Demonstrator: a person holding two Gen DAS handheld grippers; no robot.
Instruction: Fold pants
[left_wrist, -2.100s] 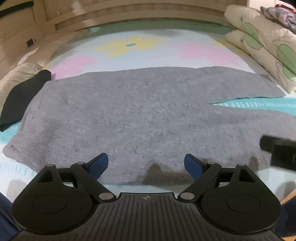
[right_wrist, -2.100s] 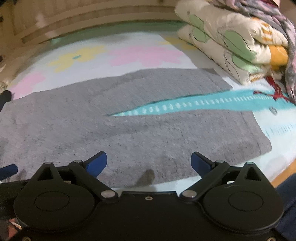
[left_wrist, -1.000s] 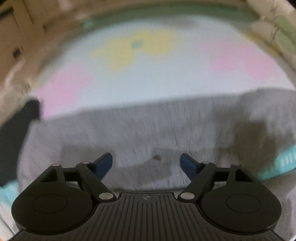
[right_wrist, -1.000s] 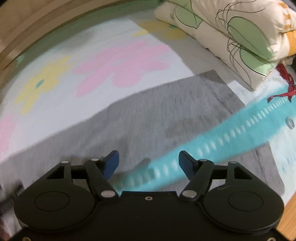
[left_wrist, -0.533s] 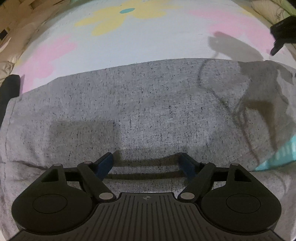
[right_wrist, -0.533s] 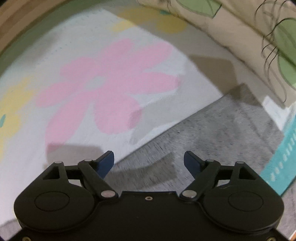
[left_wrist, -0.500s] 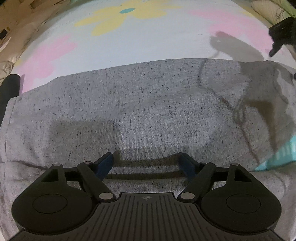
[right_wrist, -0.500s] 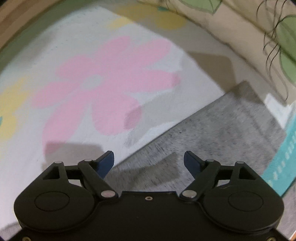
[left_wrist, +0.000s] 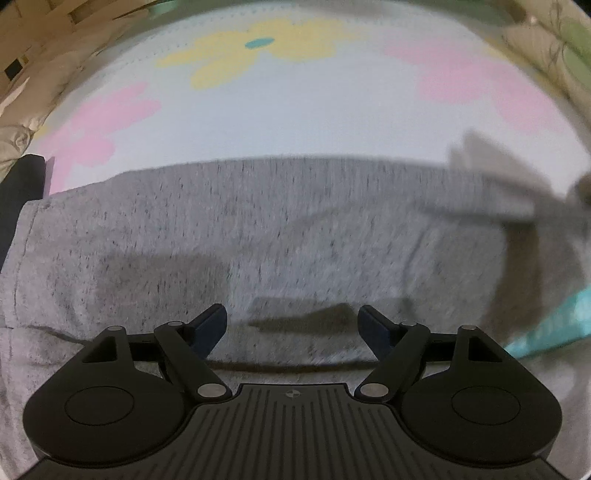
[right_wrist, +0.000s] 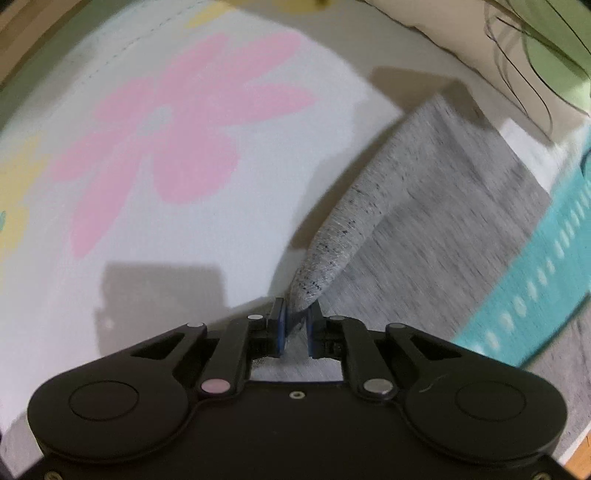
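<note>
The grey pants (left_wrist: 258, 236) lie spread on the flowered bed sheet (left_wrist: 295, 122). My left gripper (left_wrist: 293, 326) is open, its blue fingertips low over the grey fabric near the waist end. My right gripper (right_wrist: 297, 326) is shut on the far edge of a pant leg (right_wrist: 424, 206), and the pinched fabric rises in a fold from the jaws. The lifted leg also shows blurred at the right of the left wrist view (left_wrist: 517, 206).
A folded floral quilt (right_wrist: 517, 44) lies at the far right. A dark garment (left_wrist: 18, 192) lies at the left edge of the bed. A teal band of the sheet (right_wrist: 535, 258) shows between the pant legs.
My right gripper has closed on the pant leg's far edge and lifted it. My left gripper has stayed open over the pants, shifting slightly.
</note>
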